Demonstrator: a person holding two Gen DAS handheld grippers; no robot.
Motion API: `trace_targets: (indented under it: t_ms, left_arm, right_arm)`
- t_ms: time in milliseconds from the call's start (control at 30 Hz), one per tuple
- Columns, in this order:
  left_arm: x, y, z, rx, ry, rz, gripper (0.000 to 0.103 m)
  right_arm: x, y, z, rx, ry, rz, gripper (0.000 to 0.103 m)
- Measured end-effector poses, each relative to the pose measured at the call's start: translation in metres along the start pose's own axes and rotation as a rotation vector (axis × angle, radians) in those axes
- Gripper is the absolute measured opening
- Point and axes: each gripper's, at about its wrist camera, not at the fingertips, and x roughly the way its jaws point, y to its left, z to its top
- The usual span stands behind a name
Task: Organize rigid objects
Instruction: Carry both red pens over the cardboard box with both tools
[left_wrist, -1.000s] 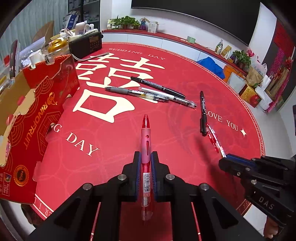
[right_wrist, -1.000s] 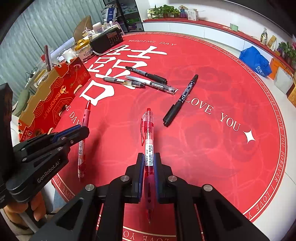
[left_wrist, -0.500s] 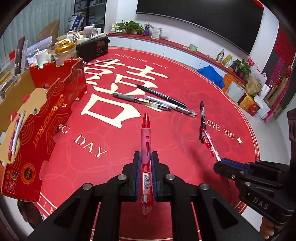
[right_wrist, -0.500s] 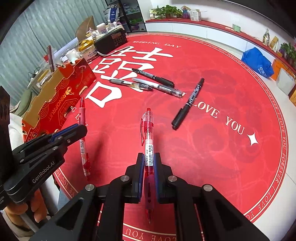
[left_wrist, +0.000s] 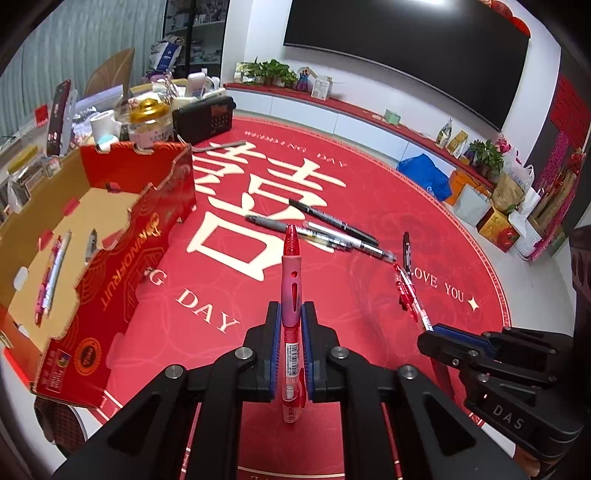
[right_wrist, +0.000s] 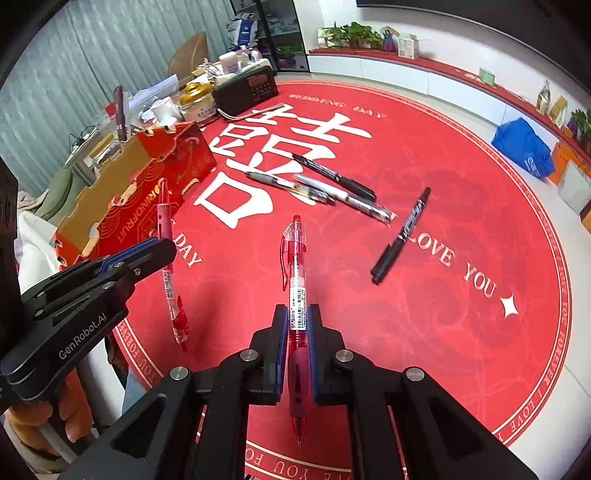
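Left hand-held gripper (left_wrist: 291, 325), low centre of its frame: clamped tight on a pink-grip red pen (left_wrist: 291, 280), tip pointing up-frame. Right hand-held gripper (right_wrist: 297, 325), likewise low centre: pinched shut around a clear red pen (right_wrist: 294, 273). Beyond, mid-frame on the red table (right_wrist: 424, 332): three pens (right_wrist: 317, 188) lying together, a black marker (right_wrist: 400, 236) apart to their right. Upper left: red cardboard box (left_wrist: 122, 236), pens inside.

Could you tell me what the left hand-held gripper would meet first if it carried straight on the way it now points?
Probably the gray pen lying on the red mat. The left hand-held gripper, shut on a red pen, aims there; nothing stands between, though depth is uncertain.
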Motion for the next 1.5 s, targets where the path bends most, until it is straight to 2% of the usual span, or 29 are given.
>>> trace_targets:
  t_ms: [367,967,1267,1500]
  left_arm:
    - [-0.03,0.027,0.02,-0.04,-0.089,0.06,0.011]
    - [-0.07,0.099,0.051,-0.159,-0.211,0.165,0.011]
    - [-0.089,0.145,0.064,-0.229,-0.259,0.249,0.011]
    - [-0.094,0.182,0.065,-0.271,-0.279,0.344,0.011]
  right_arm:
    - [-0.006,0.038,0.033,-0.077,-0.055,0.02,0.011]
    - [-0.004,0.118,0.088,-0.209,-0.107,0.108,0.011]
    - [0.003,0.164,0.117,-0.275,-0.123,0.174,0.011]
    - [0.014,0.197,0.128,-0.306,-0.124,0.225,0.011]
